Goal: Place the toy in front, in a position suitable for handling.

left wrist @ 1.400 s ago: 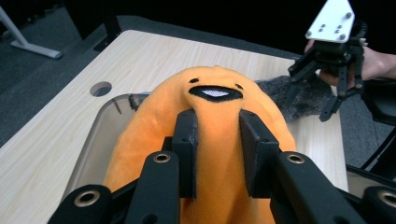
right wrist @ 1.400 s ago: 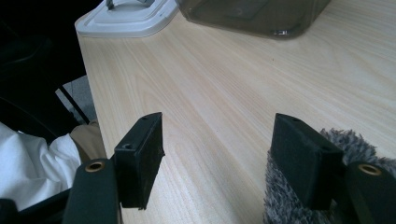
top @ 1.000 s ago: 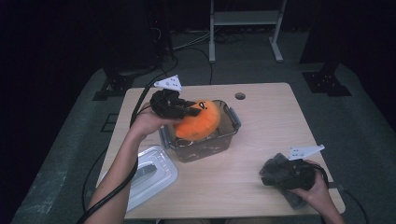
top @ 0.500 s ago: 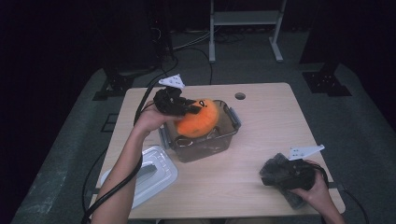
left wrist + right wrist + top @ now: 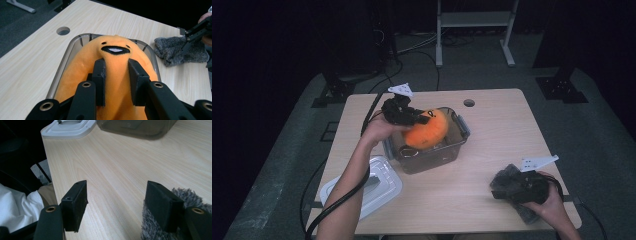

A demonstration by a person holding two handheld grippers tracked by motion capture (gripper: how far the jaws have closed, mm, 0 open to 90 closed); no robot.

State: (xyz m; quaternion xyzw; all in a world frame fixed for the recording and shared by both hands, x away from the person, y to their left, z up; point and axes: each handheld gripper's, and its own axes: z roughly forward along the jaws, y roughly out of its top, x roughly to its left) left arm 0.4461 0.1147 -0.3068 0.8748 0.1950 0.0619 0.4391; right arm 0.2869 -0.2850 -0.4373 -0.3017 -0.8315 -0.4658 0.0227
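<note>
Lowering the orange plush toy (image 5: 113,65) into the clear plastic bin (image 5: 458,131), looks like. The left gripper (image 5: 117,82) pinches a fold of its soft body, smiley face up, half over the rim. Next it needs to sink in and let go. The right gripper (image 5: 120,205) sits open, nothing clamped, beside a grey fuzzy cloth (image 5: 178,50).
</note>
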